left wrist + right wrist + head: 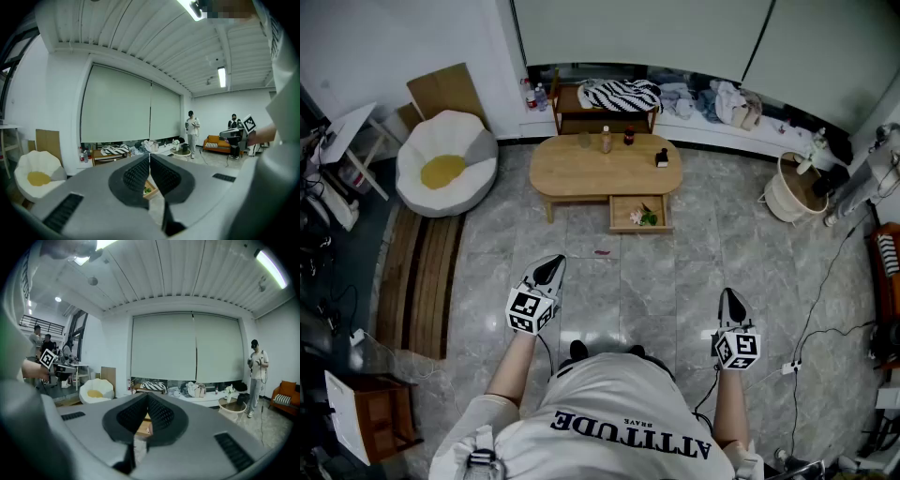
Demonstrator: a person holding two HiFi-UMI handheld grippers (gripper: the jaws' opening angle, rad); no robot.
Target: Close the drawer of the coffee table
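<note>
An oval wooden coffee table (572, 169) stands across the room in the head view. Its drawer (639, 213) is pulled out at the front right, with small pink and green items inside. My left gripper (551, 270) and right gripper (730, 302) are held in front of me, well short of the table, both shut and empty. In the left gripper view the left gripper (149, 160) has its jaws pressed together, and a sliver of the drawer (148, 190) shows between the pads. The right gripper (147, 400) is likewise shut, with the table (142, 427) glimpsed below its tip.
Bottles (606, 140) and a small dark box (662, 157) stand on the tabletop. A white egg-shaped beanbag (446, 161) lies left, a wooden bench (605, 108) behind the table, a basket (788, 187) right. Cables (825, 328) cross the tiled floor at right. Other people (192, 132) stand farther off.
</note>
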